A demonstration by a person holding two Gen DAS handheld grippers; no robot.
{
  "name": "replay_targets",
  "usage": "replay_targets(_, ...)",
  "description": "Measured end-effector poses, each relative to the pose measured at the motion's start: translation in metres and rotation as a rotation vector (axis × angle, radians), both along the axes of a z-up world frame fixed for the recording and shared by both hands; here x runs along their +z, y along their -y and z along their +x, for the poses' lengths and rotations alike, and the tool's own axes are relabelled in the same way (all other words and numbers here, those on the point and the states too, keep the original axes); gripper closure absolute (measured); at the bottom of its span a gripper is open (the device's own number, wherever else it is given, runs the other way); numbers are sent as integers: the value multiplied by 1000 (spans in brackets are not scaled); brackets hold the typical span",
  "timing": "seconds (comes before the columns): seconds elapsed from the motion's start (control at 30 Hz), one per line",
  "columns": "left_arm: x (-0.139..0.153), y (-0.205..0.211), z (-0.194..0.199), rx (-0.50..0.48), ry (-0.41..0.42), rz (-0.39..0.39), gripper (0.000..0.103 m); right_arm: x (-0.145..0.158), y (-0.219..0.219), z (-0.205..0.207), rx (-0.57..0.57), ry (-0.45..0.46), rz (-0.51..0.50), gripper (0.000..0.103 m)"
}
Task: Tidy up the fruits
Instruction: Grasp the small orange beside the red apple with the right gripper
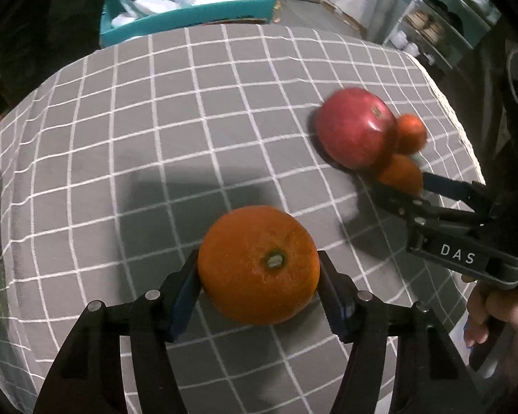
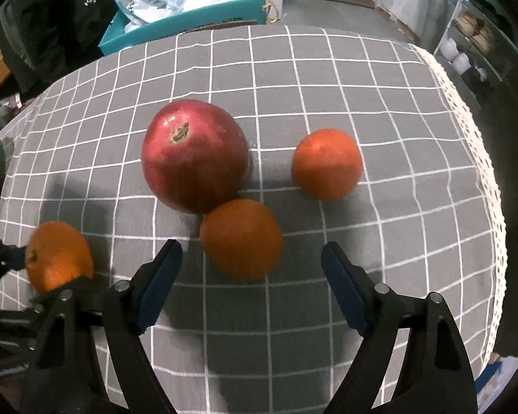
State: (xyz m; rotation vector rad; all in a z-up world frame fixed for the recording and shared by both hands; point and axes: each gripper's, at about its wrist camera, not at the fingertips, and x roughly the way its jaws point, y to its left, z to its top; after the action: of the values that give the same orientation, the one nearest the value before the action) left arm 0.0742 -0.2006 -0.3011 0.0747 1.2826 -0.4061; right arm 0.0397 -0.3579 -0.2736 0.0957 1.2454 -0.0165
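At the far left of the spread, the left gripper (image 1: pixel 259 276) is clamped on a large orange (image 1: pixel 259 264), its blue pads (image 1: pixel 183 293) pressed against both flanks of the fruit, which sits stem-up on the grey checked tablecloth (image 1: pixel 155 120). In the right wrist view that same orange shows at the lower left edge, caught between dark fingers. Moving right, a big red pomegranate (image 2: pixel 193 155) stands near the middle of the cloth with its crown tilted toward the left. Just in front of it, touching or very nearly touching its lower side, lies a small orange (image 2: pixel 241 238). The right gripper (image 2: pixel 252 262) hangs over this small orange with its jaws apart; the fruit lies ahead of the blue pads (image 2: pixel 159 286) and between their lines, yet neither pad touches it. Farther right, apart from the pomegranate, rests a reddish tangerine (image 2: pixel 326 164), near the cloth's lace border (image 2: pixel 473 145). Beyond the table's far edge stands a teal box (image 2: pixel 176 27) holding plastic bags.
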Motion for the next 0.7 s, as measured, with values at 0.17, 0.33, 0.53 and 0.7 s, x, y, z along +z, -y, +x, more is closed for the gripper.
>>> replay_targets(0.17, 2, -16, 6, 37, 3, -4, 38, -4, -3, 6, 6, -4, 3, 32)
replay_targets(0.33, 6, -24, 7, 47, 15, -3, 39, -8, -7, 9, 0, -16, -25, 55)
replay_targets(0.53, 16, -28, 4, 49, 36, -5, 39, -3, -1, 0, -26, -19, -32, 58)
replay_targets(0.7, 27, -28, 1, 52, 64, -6, 39, 18, -1, -9, -31, 22, -39, 58)
